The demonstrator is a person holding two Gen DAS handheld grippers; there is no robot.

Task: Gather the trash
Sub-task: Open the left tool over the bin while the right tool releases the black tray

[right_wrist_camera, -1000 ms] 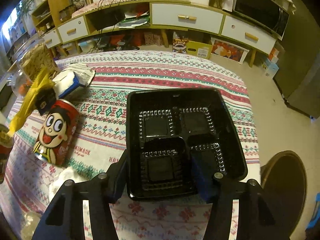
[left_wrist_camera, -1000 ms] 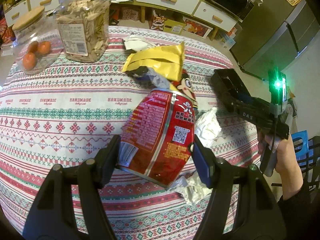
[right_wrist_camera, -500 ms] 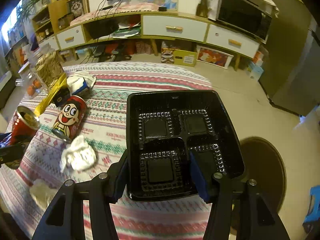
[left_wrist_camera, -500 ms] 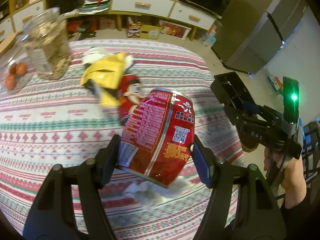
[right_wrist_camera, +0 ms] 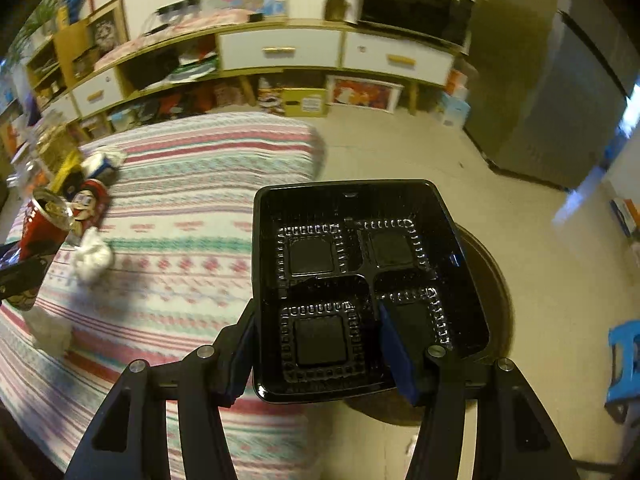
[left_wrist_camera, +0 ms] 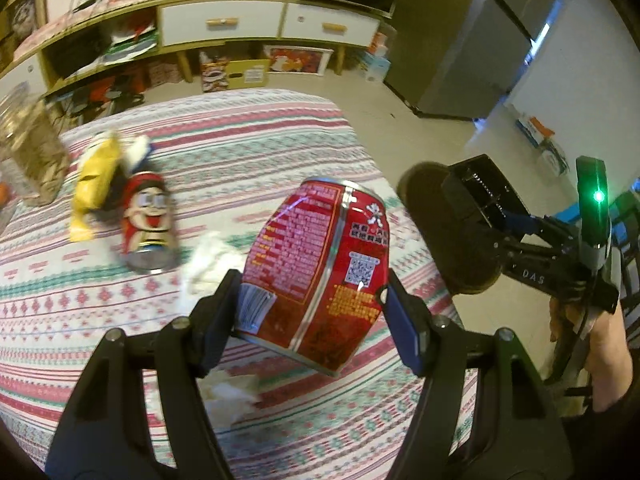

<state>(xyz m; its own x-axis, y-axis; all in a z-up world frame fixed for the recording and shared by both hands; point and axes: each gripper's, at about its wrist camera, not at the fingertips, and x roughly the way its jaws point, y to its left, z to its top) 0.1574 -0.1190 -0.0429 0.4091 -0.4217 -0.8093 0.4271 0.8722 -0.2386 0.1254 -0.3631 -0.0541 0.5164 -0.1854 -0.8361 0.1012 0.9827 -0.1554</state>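
Observation:
My left gripper [left_wrist_camera: 314, 312] is shut on a dented red can [left_wrist_camera: 320, 264] and holds it above the table's right side; the can also shows at the left of the right wrist view [right_wrist_camera: 42, 232]. My right gripper [right_wrist_camera: 320, 356] is shut on a black plastic tray [right_wrist_camera: 360, 280], held past the table edge over a dark round bin [right_wrist_camera: 492, 280]. In the left wrist view the tray [left_wrist_camera: 476, 196] hangs above the bin [left_wrist_camera: 448, 248]. A second red can with a cartoon face [left_wrist_camera: 148, 224], a yellow wrapper [left_wrist_camera: 94, 180] and crumpled white tissues [left_wrist_camera: 208, 260] lie on the tablecloth.
The round table has a striped patterned cloth [left_wrist_camera: 240, 152]. A clear jar [left_wrist_camera: 28, 156] stands at its far left. More tissue [left_wrist_camera: 232, 392] lies below the left gripper. A cabinet with drawers [right_wrist_camera: 280, 52], a fridge [right_wrist_camera: 560, 100] and a blue stool [right_wrist_camera: 624, 360] stand around.
Both grippers have risen and swung right with their loads. The tray has gone from over the table to over the bin. The can has moved toward the table's right edge.

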